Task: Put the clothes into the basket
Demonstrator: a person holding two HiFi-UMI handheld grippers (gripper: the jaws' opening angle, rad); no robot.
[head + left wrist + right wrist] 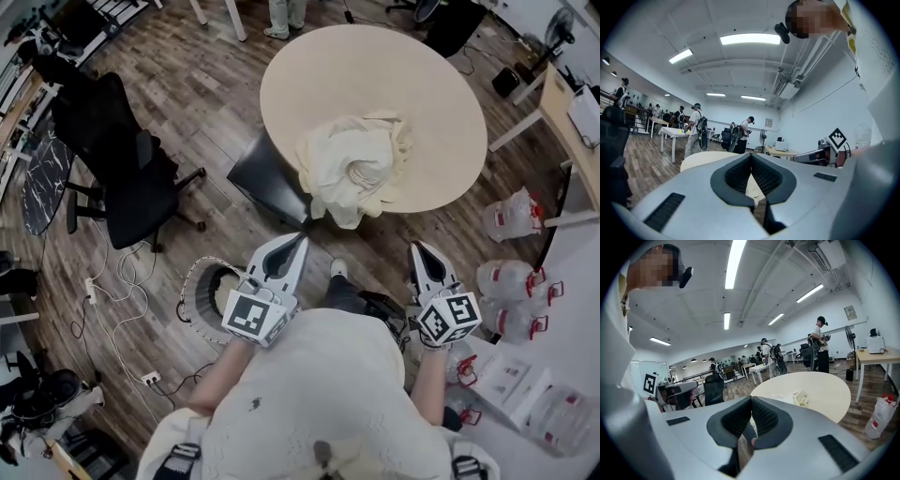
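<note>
The clothes [356,169] lie in a pale heap on the round table [422,84], close to its near edge, and a bit of cloth hangs over that edge. Nothing is in the basket [201,281] yet. It is seen on the floor, low and to the left, well apart from the heap. The left gripper [299,241] and the right gripper [415,247] are held just short of the table, one to each side of the heap. The jaws of both are pressed together, and nothing is held in either. The step in hand is judged to be the reach for the clothes. To do it well, the jaws should be opened wide before the heap is met. A thick fold near the top should be pinched, not a thin edge, so the cloth is not dropped on the way. The heap should be lifted clear of the table edge before it is swung over to the basket. The basket is shown only in the head view, partly hidden by the left gripper. In the right gripper view the clothes [802,398] are seen from the side as a low lump on the table. In the left gripper view the clothes cannot be made out well. Only a slice of the table [701,159] is seen there.
</note>
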